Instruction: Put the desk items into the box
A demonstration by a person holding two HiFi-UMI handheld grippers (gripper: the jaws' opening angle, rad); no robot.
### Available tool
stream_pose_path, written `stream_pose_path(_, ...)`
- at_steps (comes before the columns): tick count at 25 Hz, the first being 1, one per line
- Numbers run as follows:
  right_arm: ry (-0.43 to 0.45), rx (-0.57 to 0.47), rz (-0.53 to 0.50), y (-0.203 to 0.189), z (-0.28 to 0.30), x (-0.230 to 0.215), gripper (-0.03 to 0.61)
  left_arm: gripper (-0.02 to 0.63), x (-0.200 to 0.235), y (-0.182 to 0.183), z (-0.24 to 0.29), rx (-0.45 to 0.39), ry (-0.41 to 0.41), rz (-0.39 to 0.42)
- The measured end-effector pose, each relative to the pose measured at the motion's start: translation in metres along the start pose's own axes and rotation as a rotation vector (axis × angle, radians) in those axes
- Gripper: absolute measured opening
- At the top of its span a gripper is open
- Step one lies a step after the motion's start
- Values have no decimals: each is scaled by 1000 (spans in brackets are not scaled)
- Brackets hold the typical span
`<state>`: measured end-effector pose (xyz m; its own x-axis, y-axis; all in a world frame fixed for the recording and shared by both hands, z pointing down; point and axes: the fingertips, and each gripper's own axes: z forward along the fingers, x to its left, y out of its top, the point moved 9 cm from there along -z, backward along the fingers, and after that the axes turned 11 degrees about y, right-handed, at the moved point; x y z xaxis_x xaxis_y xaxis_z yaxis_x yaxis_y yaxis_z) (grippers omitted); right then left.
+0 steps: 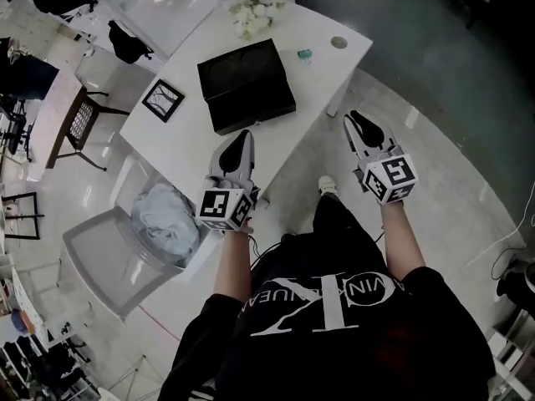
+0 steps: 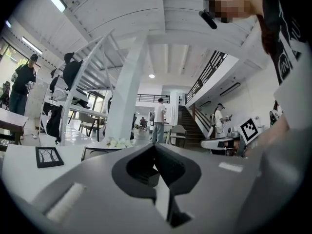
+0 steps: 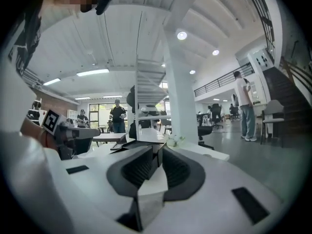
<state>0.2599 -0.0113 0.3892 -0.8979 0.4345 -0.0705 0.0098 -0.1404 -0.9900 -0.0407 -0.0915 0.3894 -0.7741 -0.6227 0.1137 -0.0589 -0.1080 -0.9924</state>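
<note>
Left gripper [image 1: 242, 138], right gripper [image 1: 356, 119] — jaws together (nothing held), black box [image 1: 246, 85] on white desk [image 1: 180, 136] ahead

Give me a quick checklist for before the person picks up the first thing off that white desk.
1. Black rectangular box on the white desk: ok, in place.
2. Box open: cannot tell.
3. Things to pack in sight: ok. The black-framed picture, white flower bunch and small teal object lie outside the box.
4. Left gripper and right gripper empty: ok.
5. Jaws apart for a grasp: not ok, both pairs shut.
6. Right gripper over the desk: not ok, it is beside it, over the floor.
</note>
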Motion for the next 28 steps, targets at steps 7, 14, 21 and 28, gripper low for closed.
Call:
stream_pose_path(7,110,74,-14,-4,50,-50,23,9,-4,-6,45,17,55,-19)
stream_pose_path(14,183,120,-21,-10,79,-79,23,9,-7,-17,70,52,109,-38)
stream_pose_path(21,242,163,-37,-13,106,-105,26,9,-8,-21,91,56,171,-48)
stream_pose_path(28,318,223,-83,-20,142,-133,49,9,-9,-29,114,61,233,-65)
